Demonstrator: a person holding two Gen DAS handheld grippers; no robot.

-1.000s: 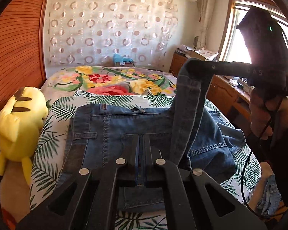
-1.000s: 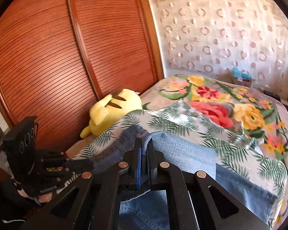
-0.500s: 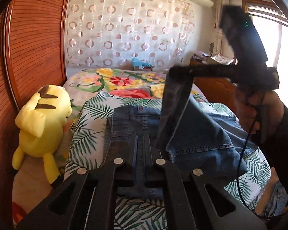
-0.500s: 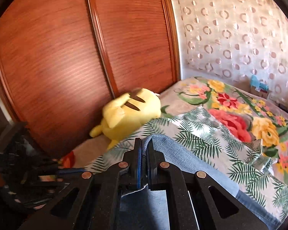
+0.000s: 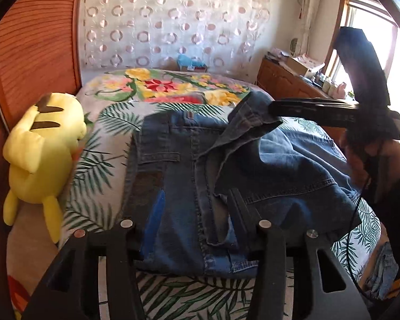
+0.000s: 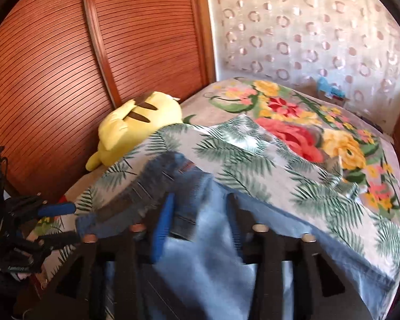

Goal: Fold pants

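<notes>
Blue jeans (image 5: 173,176) lie on the leaf-print bedspread (image 5: 104,160), waistband toward the far side. One leg is doubled back over the seat. My left gripper (image 5: 197,200) hangs low over the near edge of the fold. Its jaws are opening, and denim lies loose between them. My right gripper (image 6: 200,202) is opening too, above blurred light denim (image 6: 205,266) that no pad presses. From the left wrist view, the right gripper (image 5: 276,110) sits at the raised leg end. The left gripper (image 6: 66,222) shows at the far left of the right wrist view.
A yellow plush toy (image 5: 40,149) lies on the bed's left edge against the slatted wooden wardrobe doors (image 6: 66,66). A wooden dresser (image 5: 288,82) stands at the right by the window. A person's hand (image 5: 360,154) holds the right gripper.
Both grippers were shut on denim and now have their jaws apart. Both have come down toward the bed, and the lifted leg has dropped lower over the seat of the jeans.
</notes>
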